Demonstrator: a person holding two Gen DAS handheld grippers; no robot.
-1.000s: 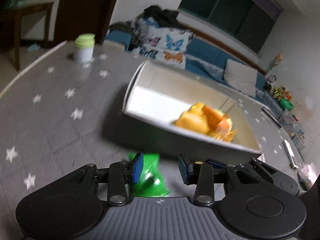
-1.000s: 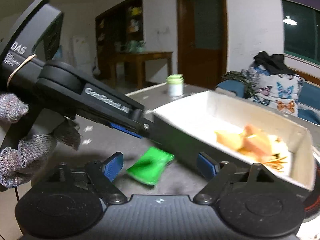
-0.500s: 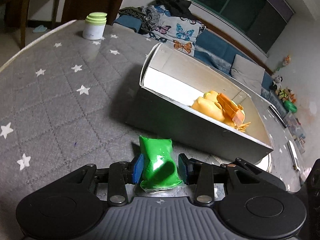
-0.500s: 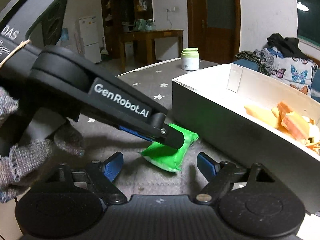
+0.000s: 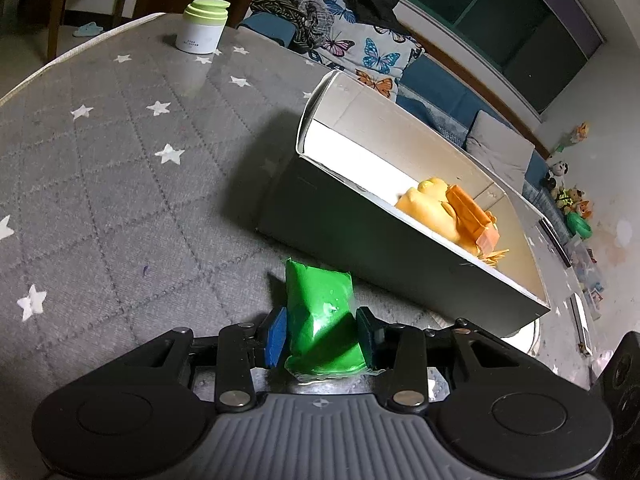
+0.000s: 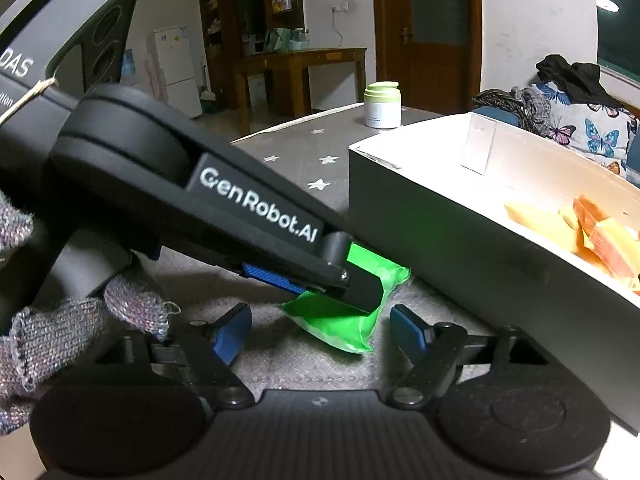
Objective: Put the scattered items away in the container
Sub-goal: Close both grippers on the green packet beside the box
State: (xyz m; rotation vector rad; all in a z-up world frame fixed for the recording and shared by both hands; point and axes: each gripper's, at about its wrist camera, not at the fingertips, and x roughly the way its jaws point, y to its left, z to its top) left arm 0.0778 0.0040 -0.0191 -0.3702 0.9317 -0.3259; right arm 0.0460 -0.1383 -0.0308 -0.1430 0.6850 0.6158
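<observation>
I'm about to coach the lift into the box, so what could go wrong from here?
1. The left gripper is closing its jaws on one end of the soft green packet; it may sag or slip.
2. The box wall stands just beyond; a low lift could catch it.
3. The right gripper sits close and could collide.

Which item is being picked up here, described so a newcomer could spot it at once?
Start at the grey star-patterned table and the long white box on it. Just outside the box's near wall lies a small green packet, between the closing left tongs. It is the only bright green thing there; the items in the box are orange and yellow.
</observation>
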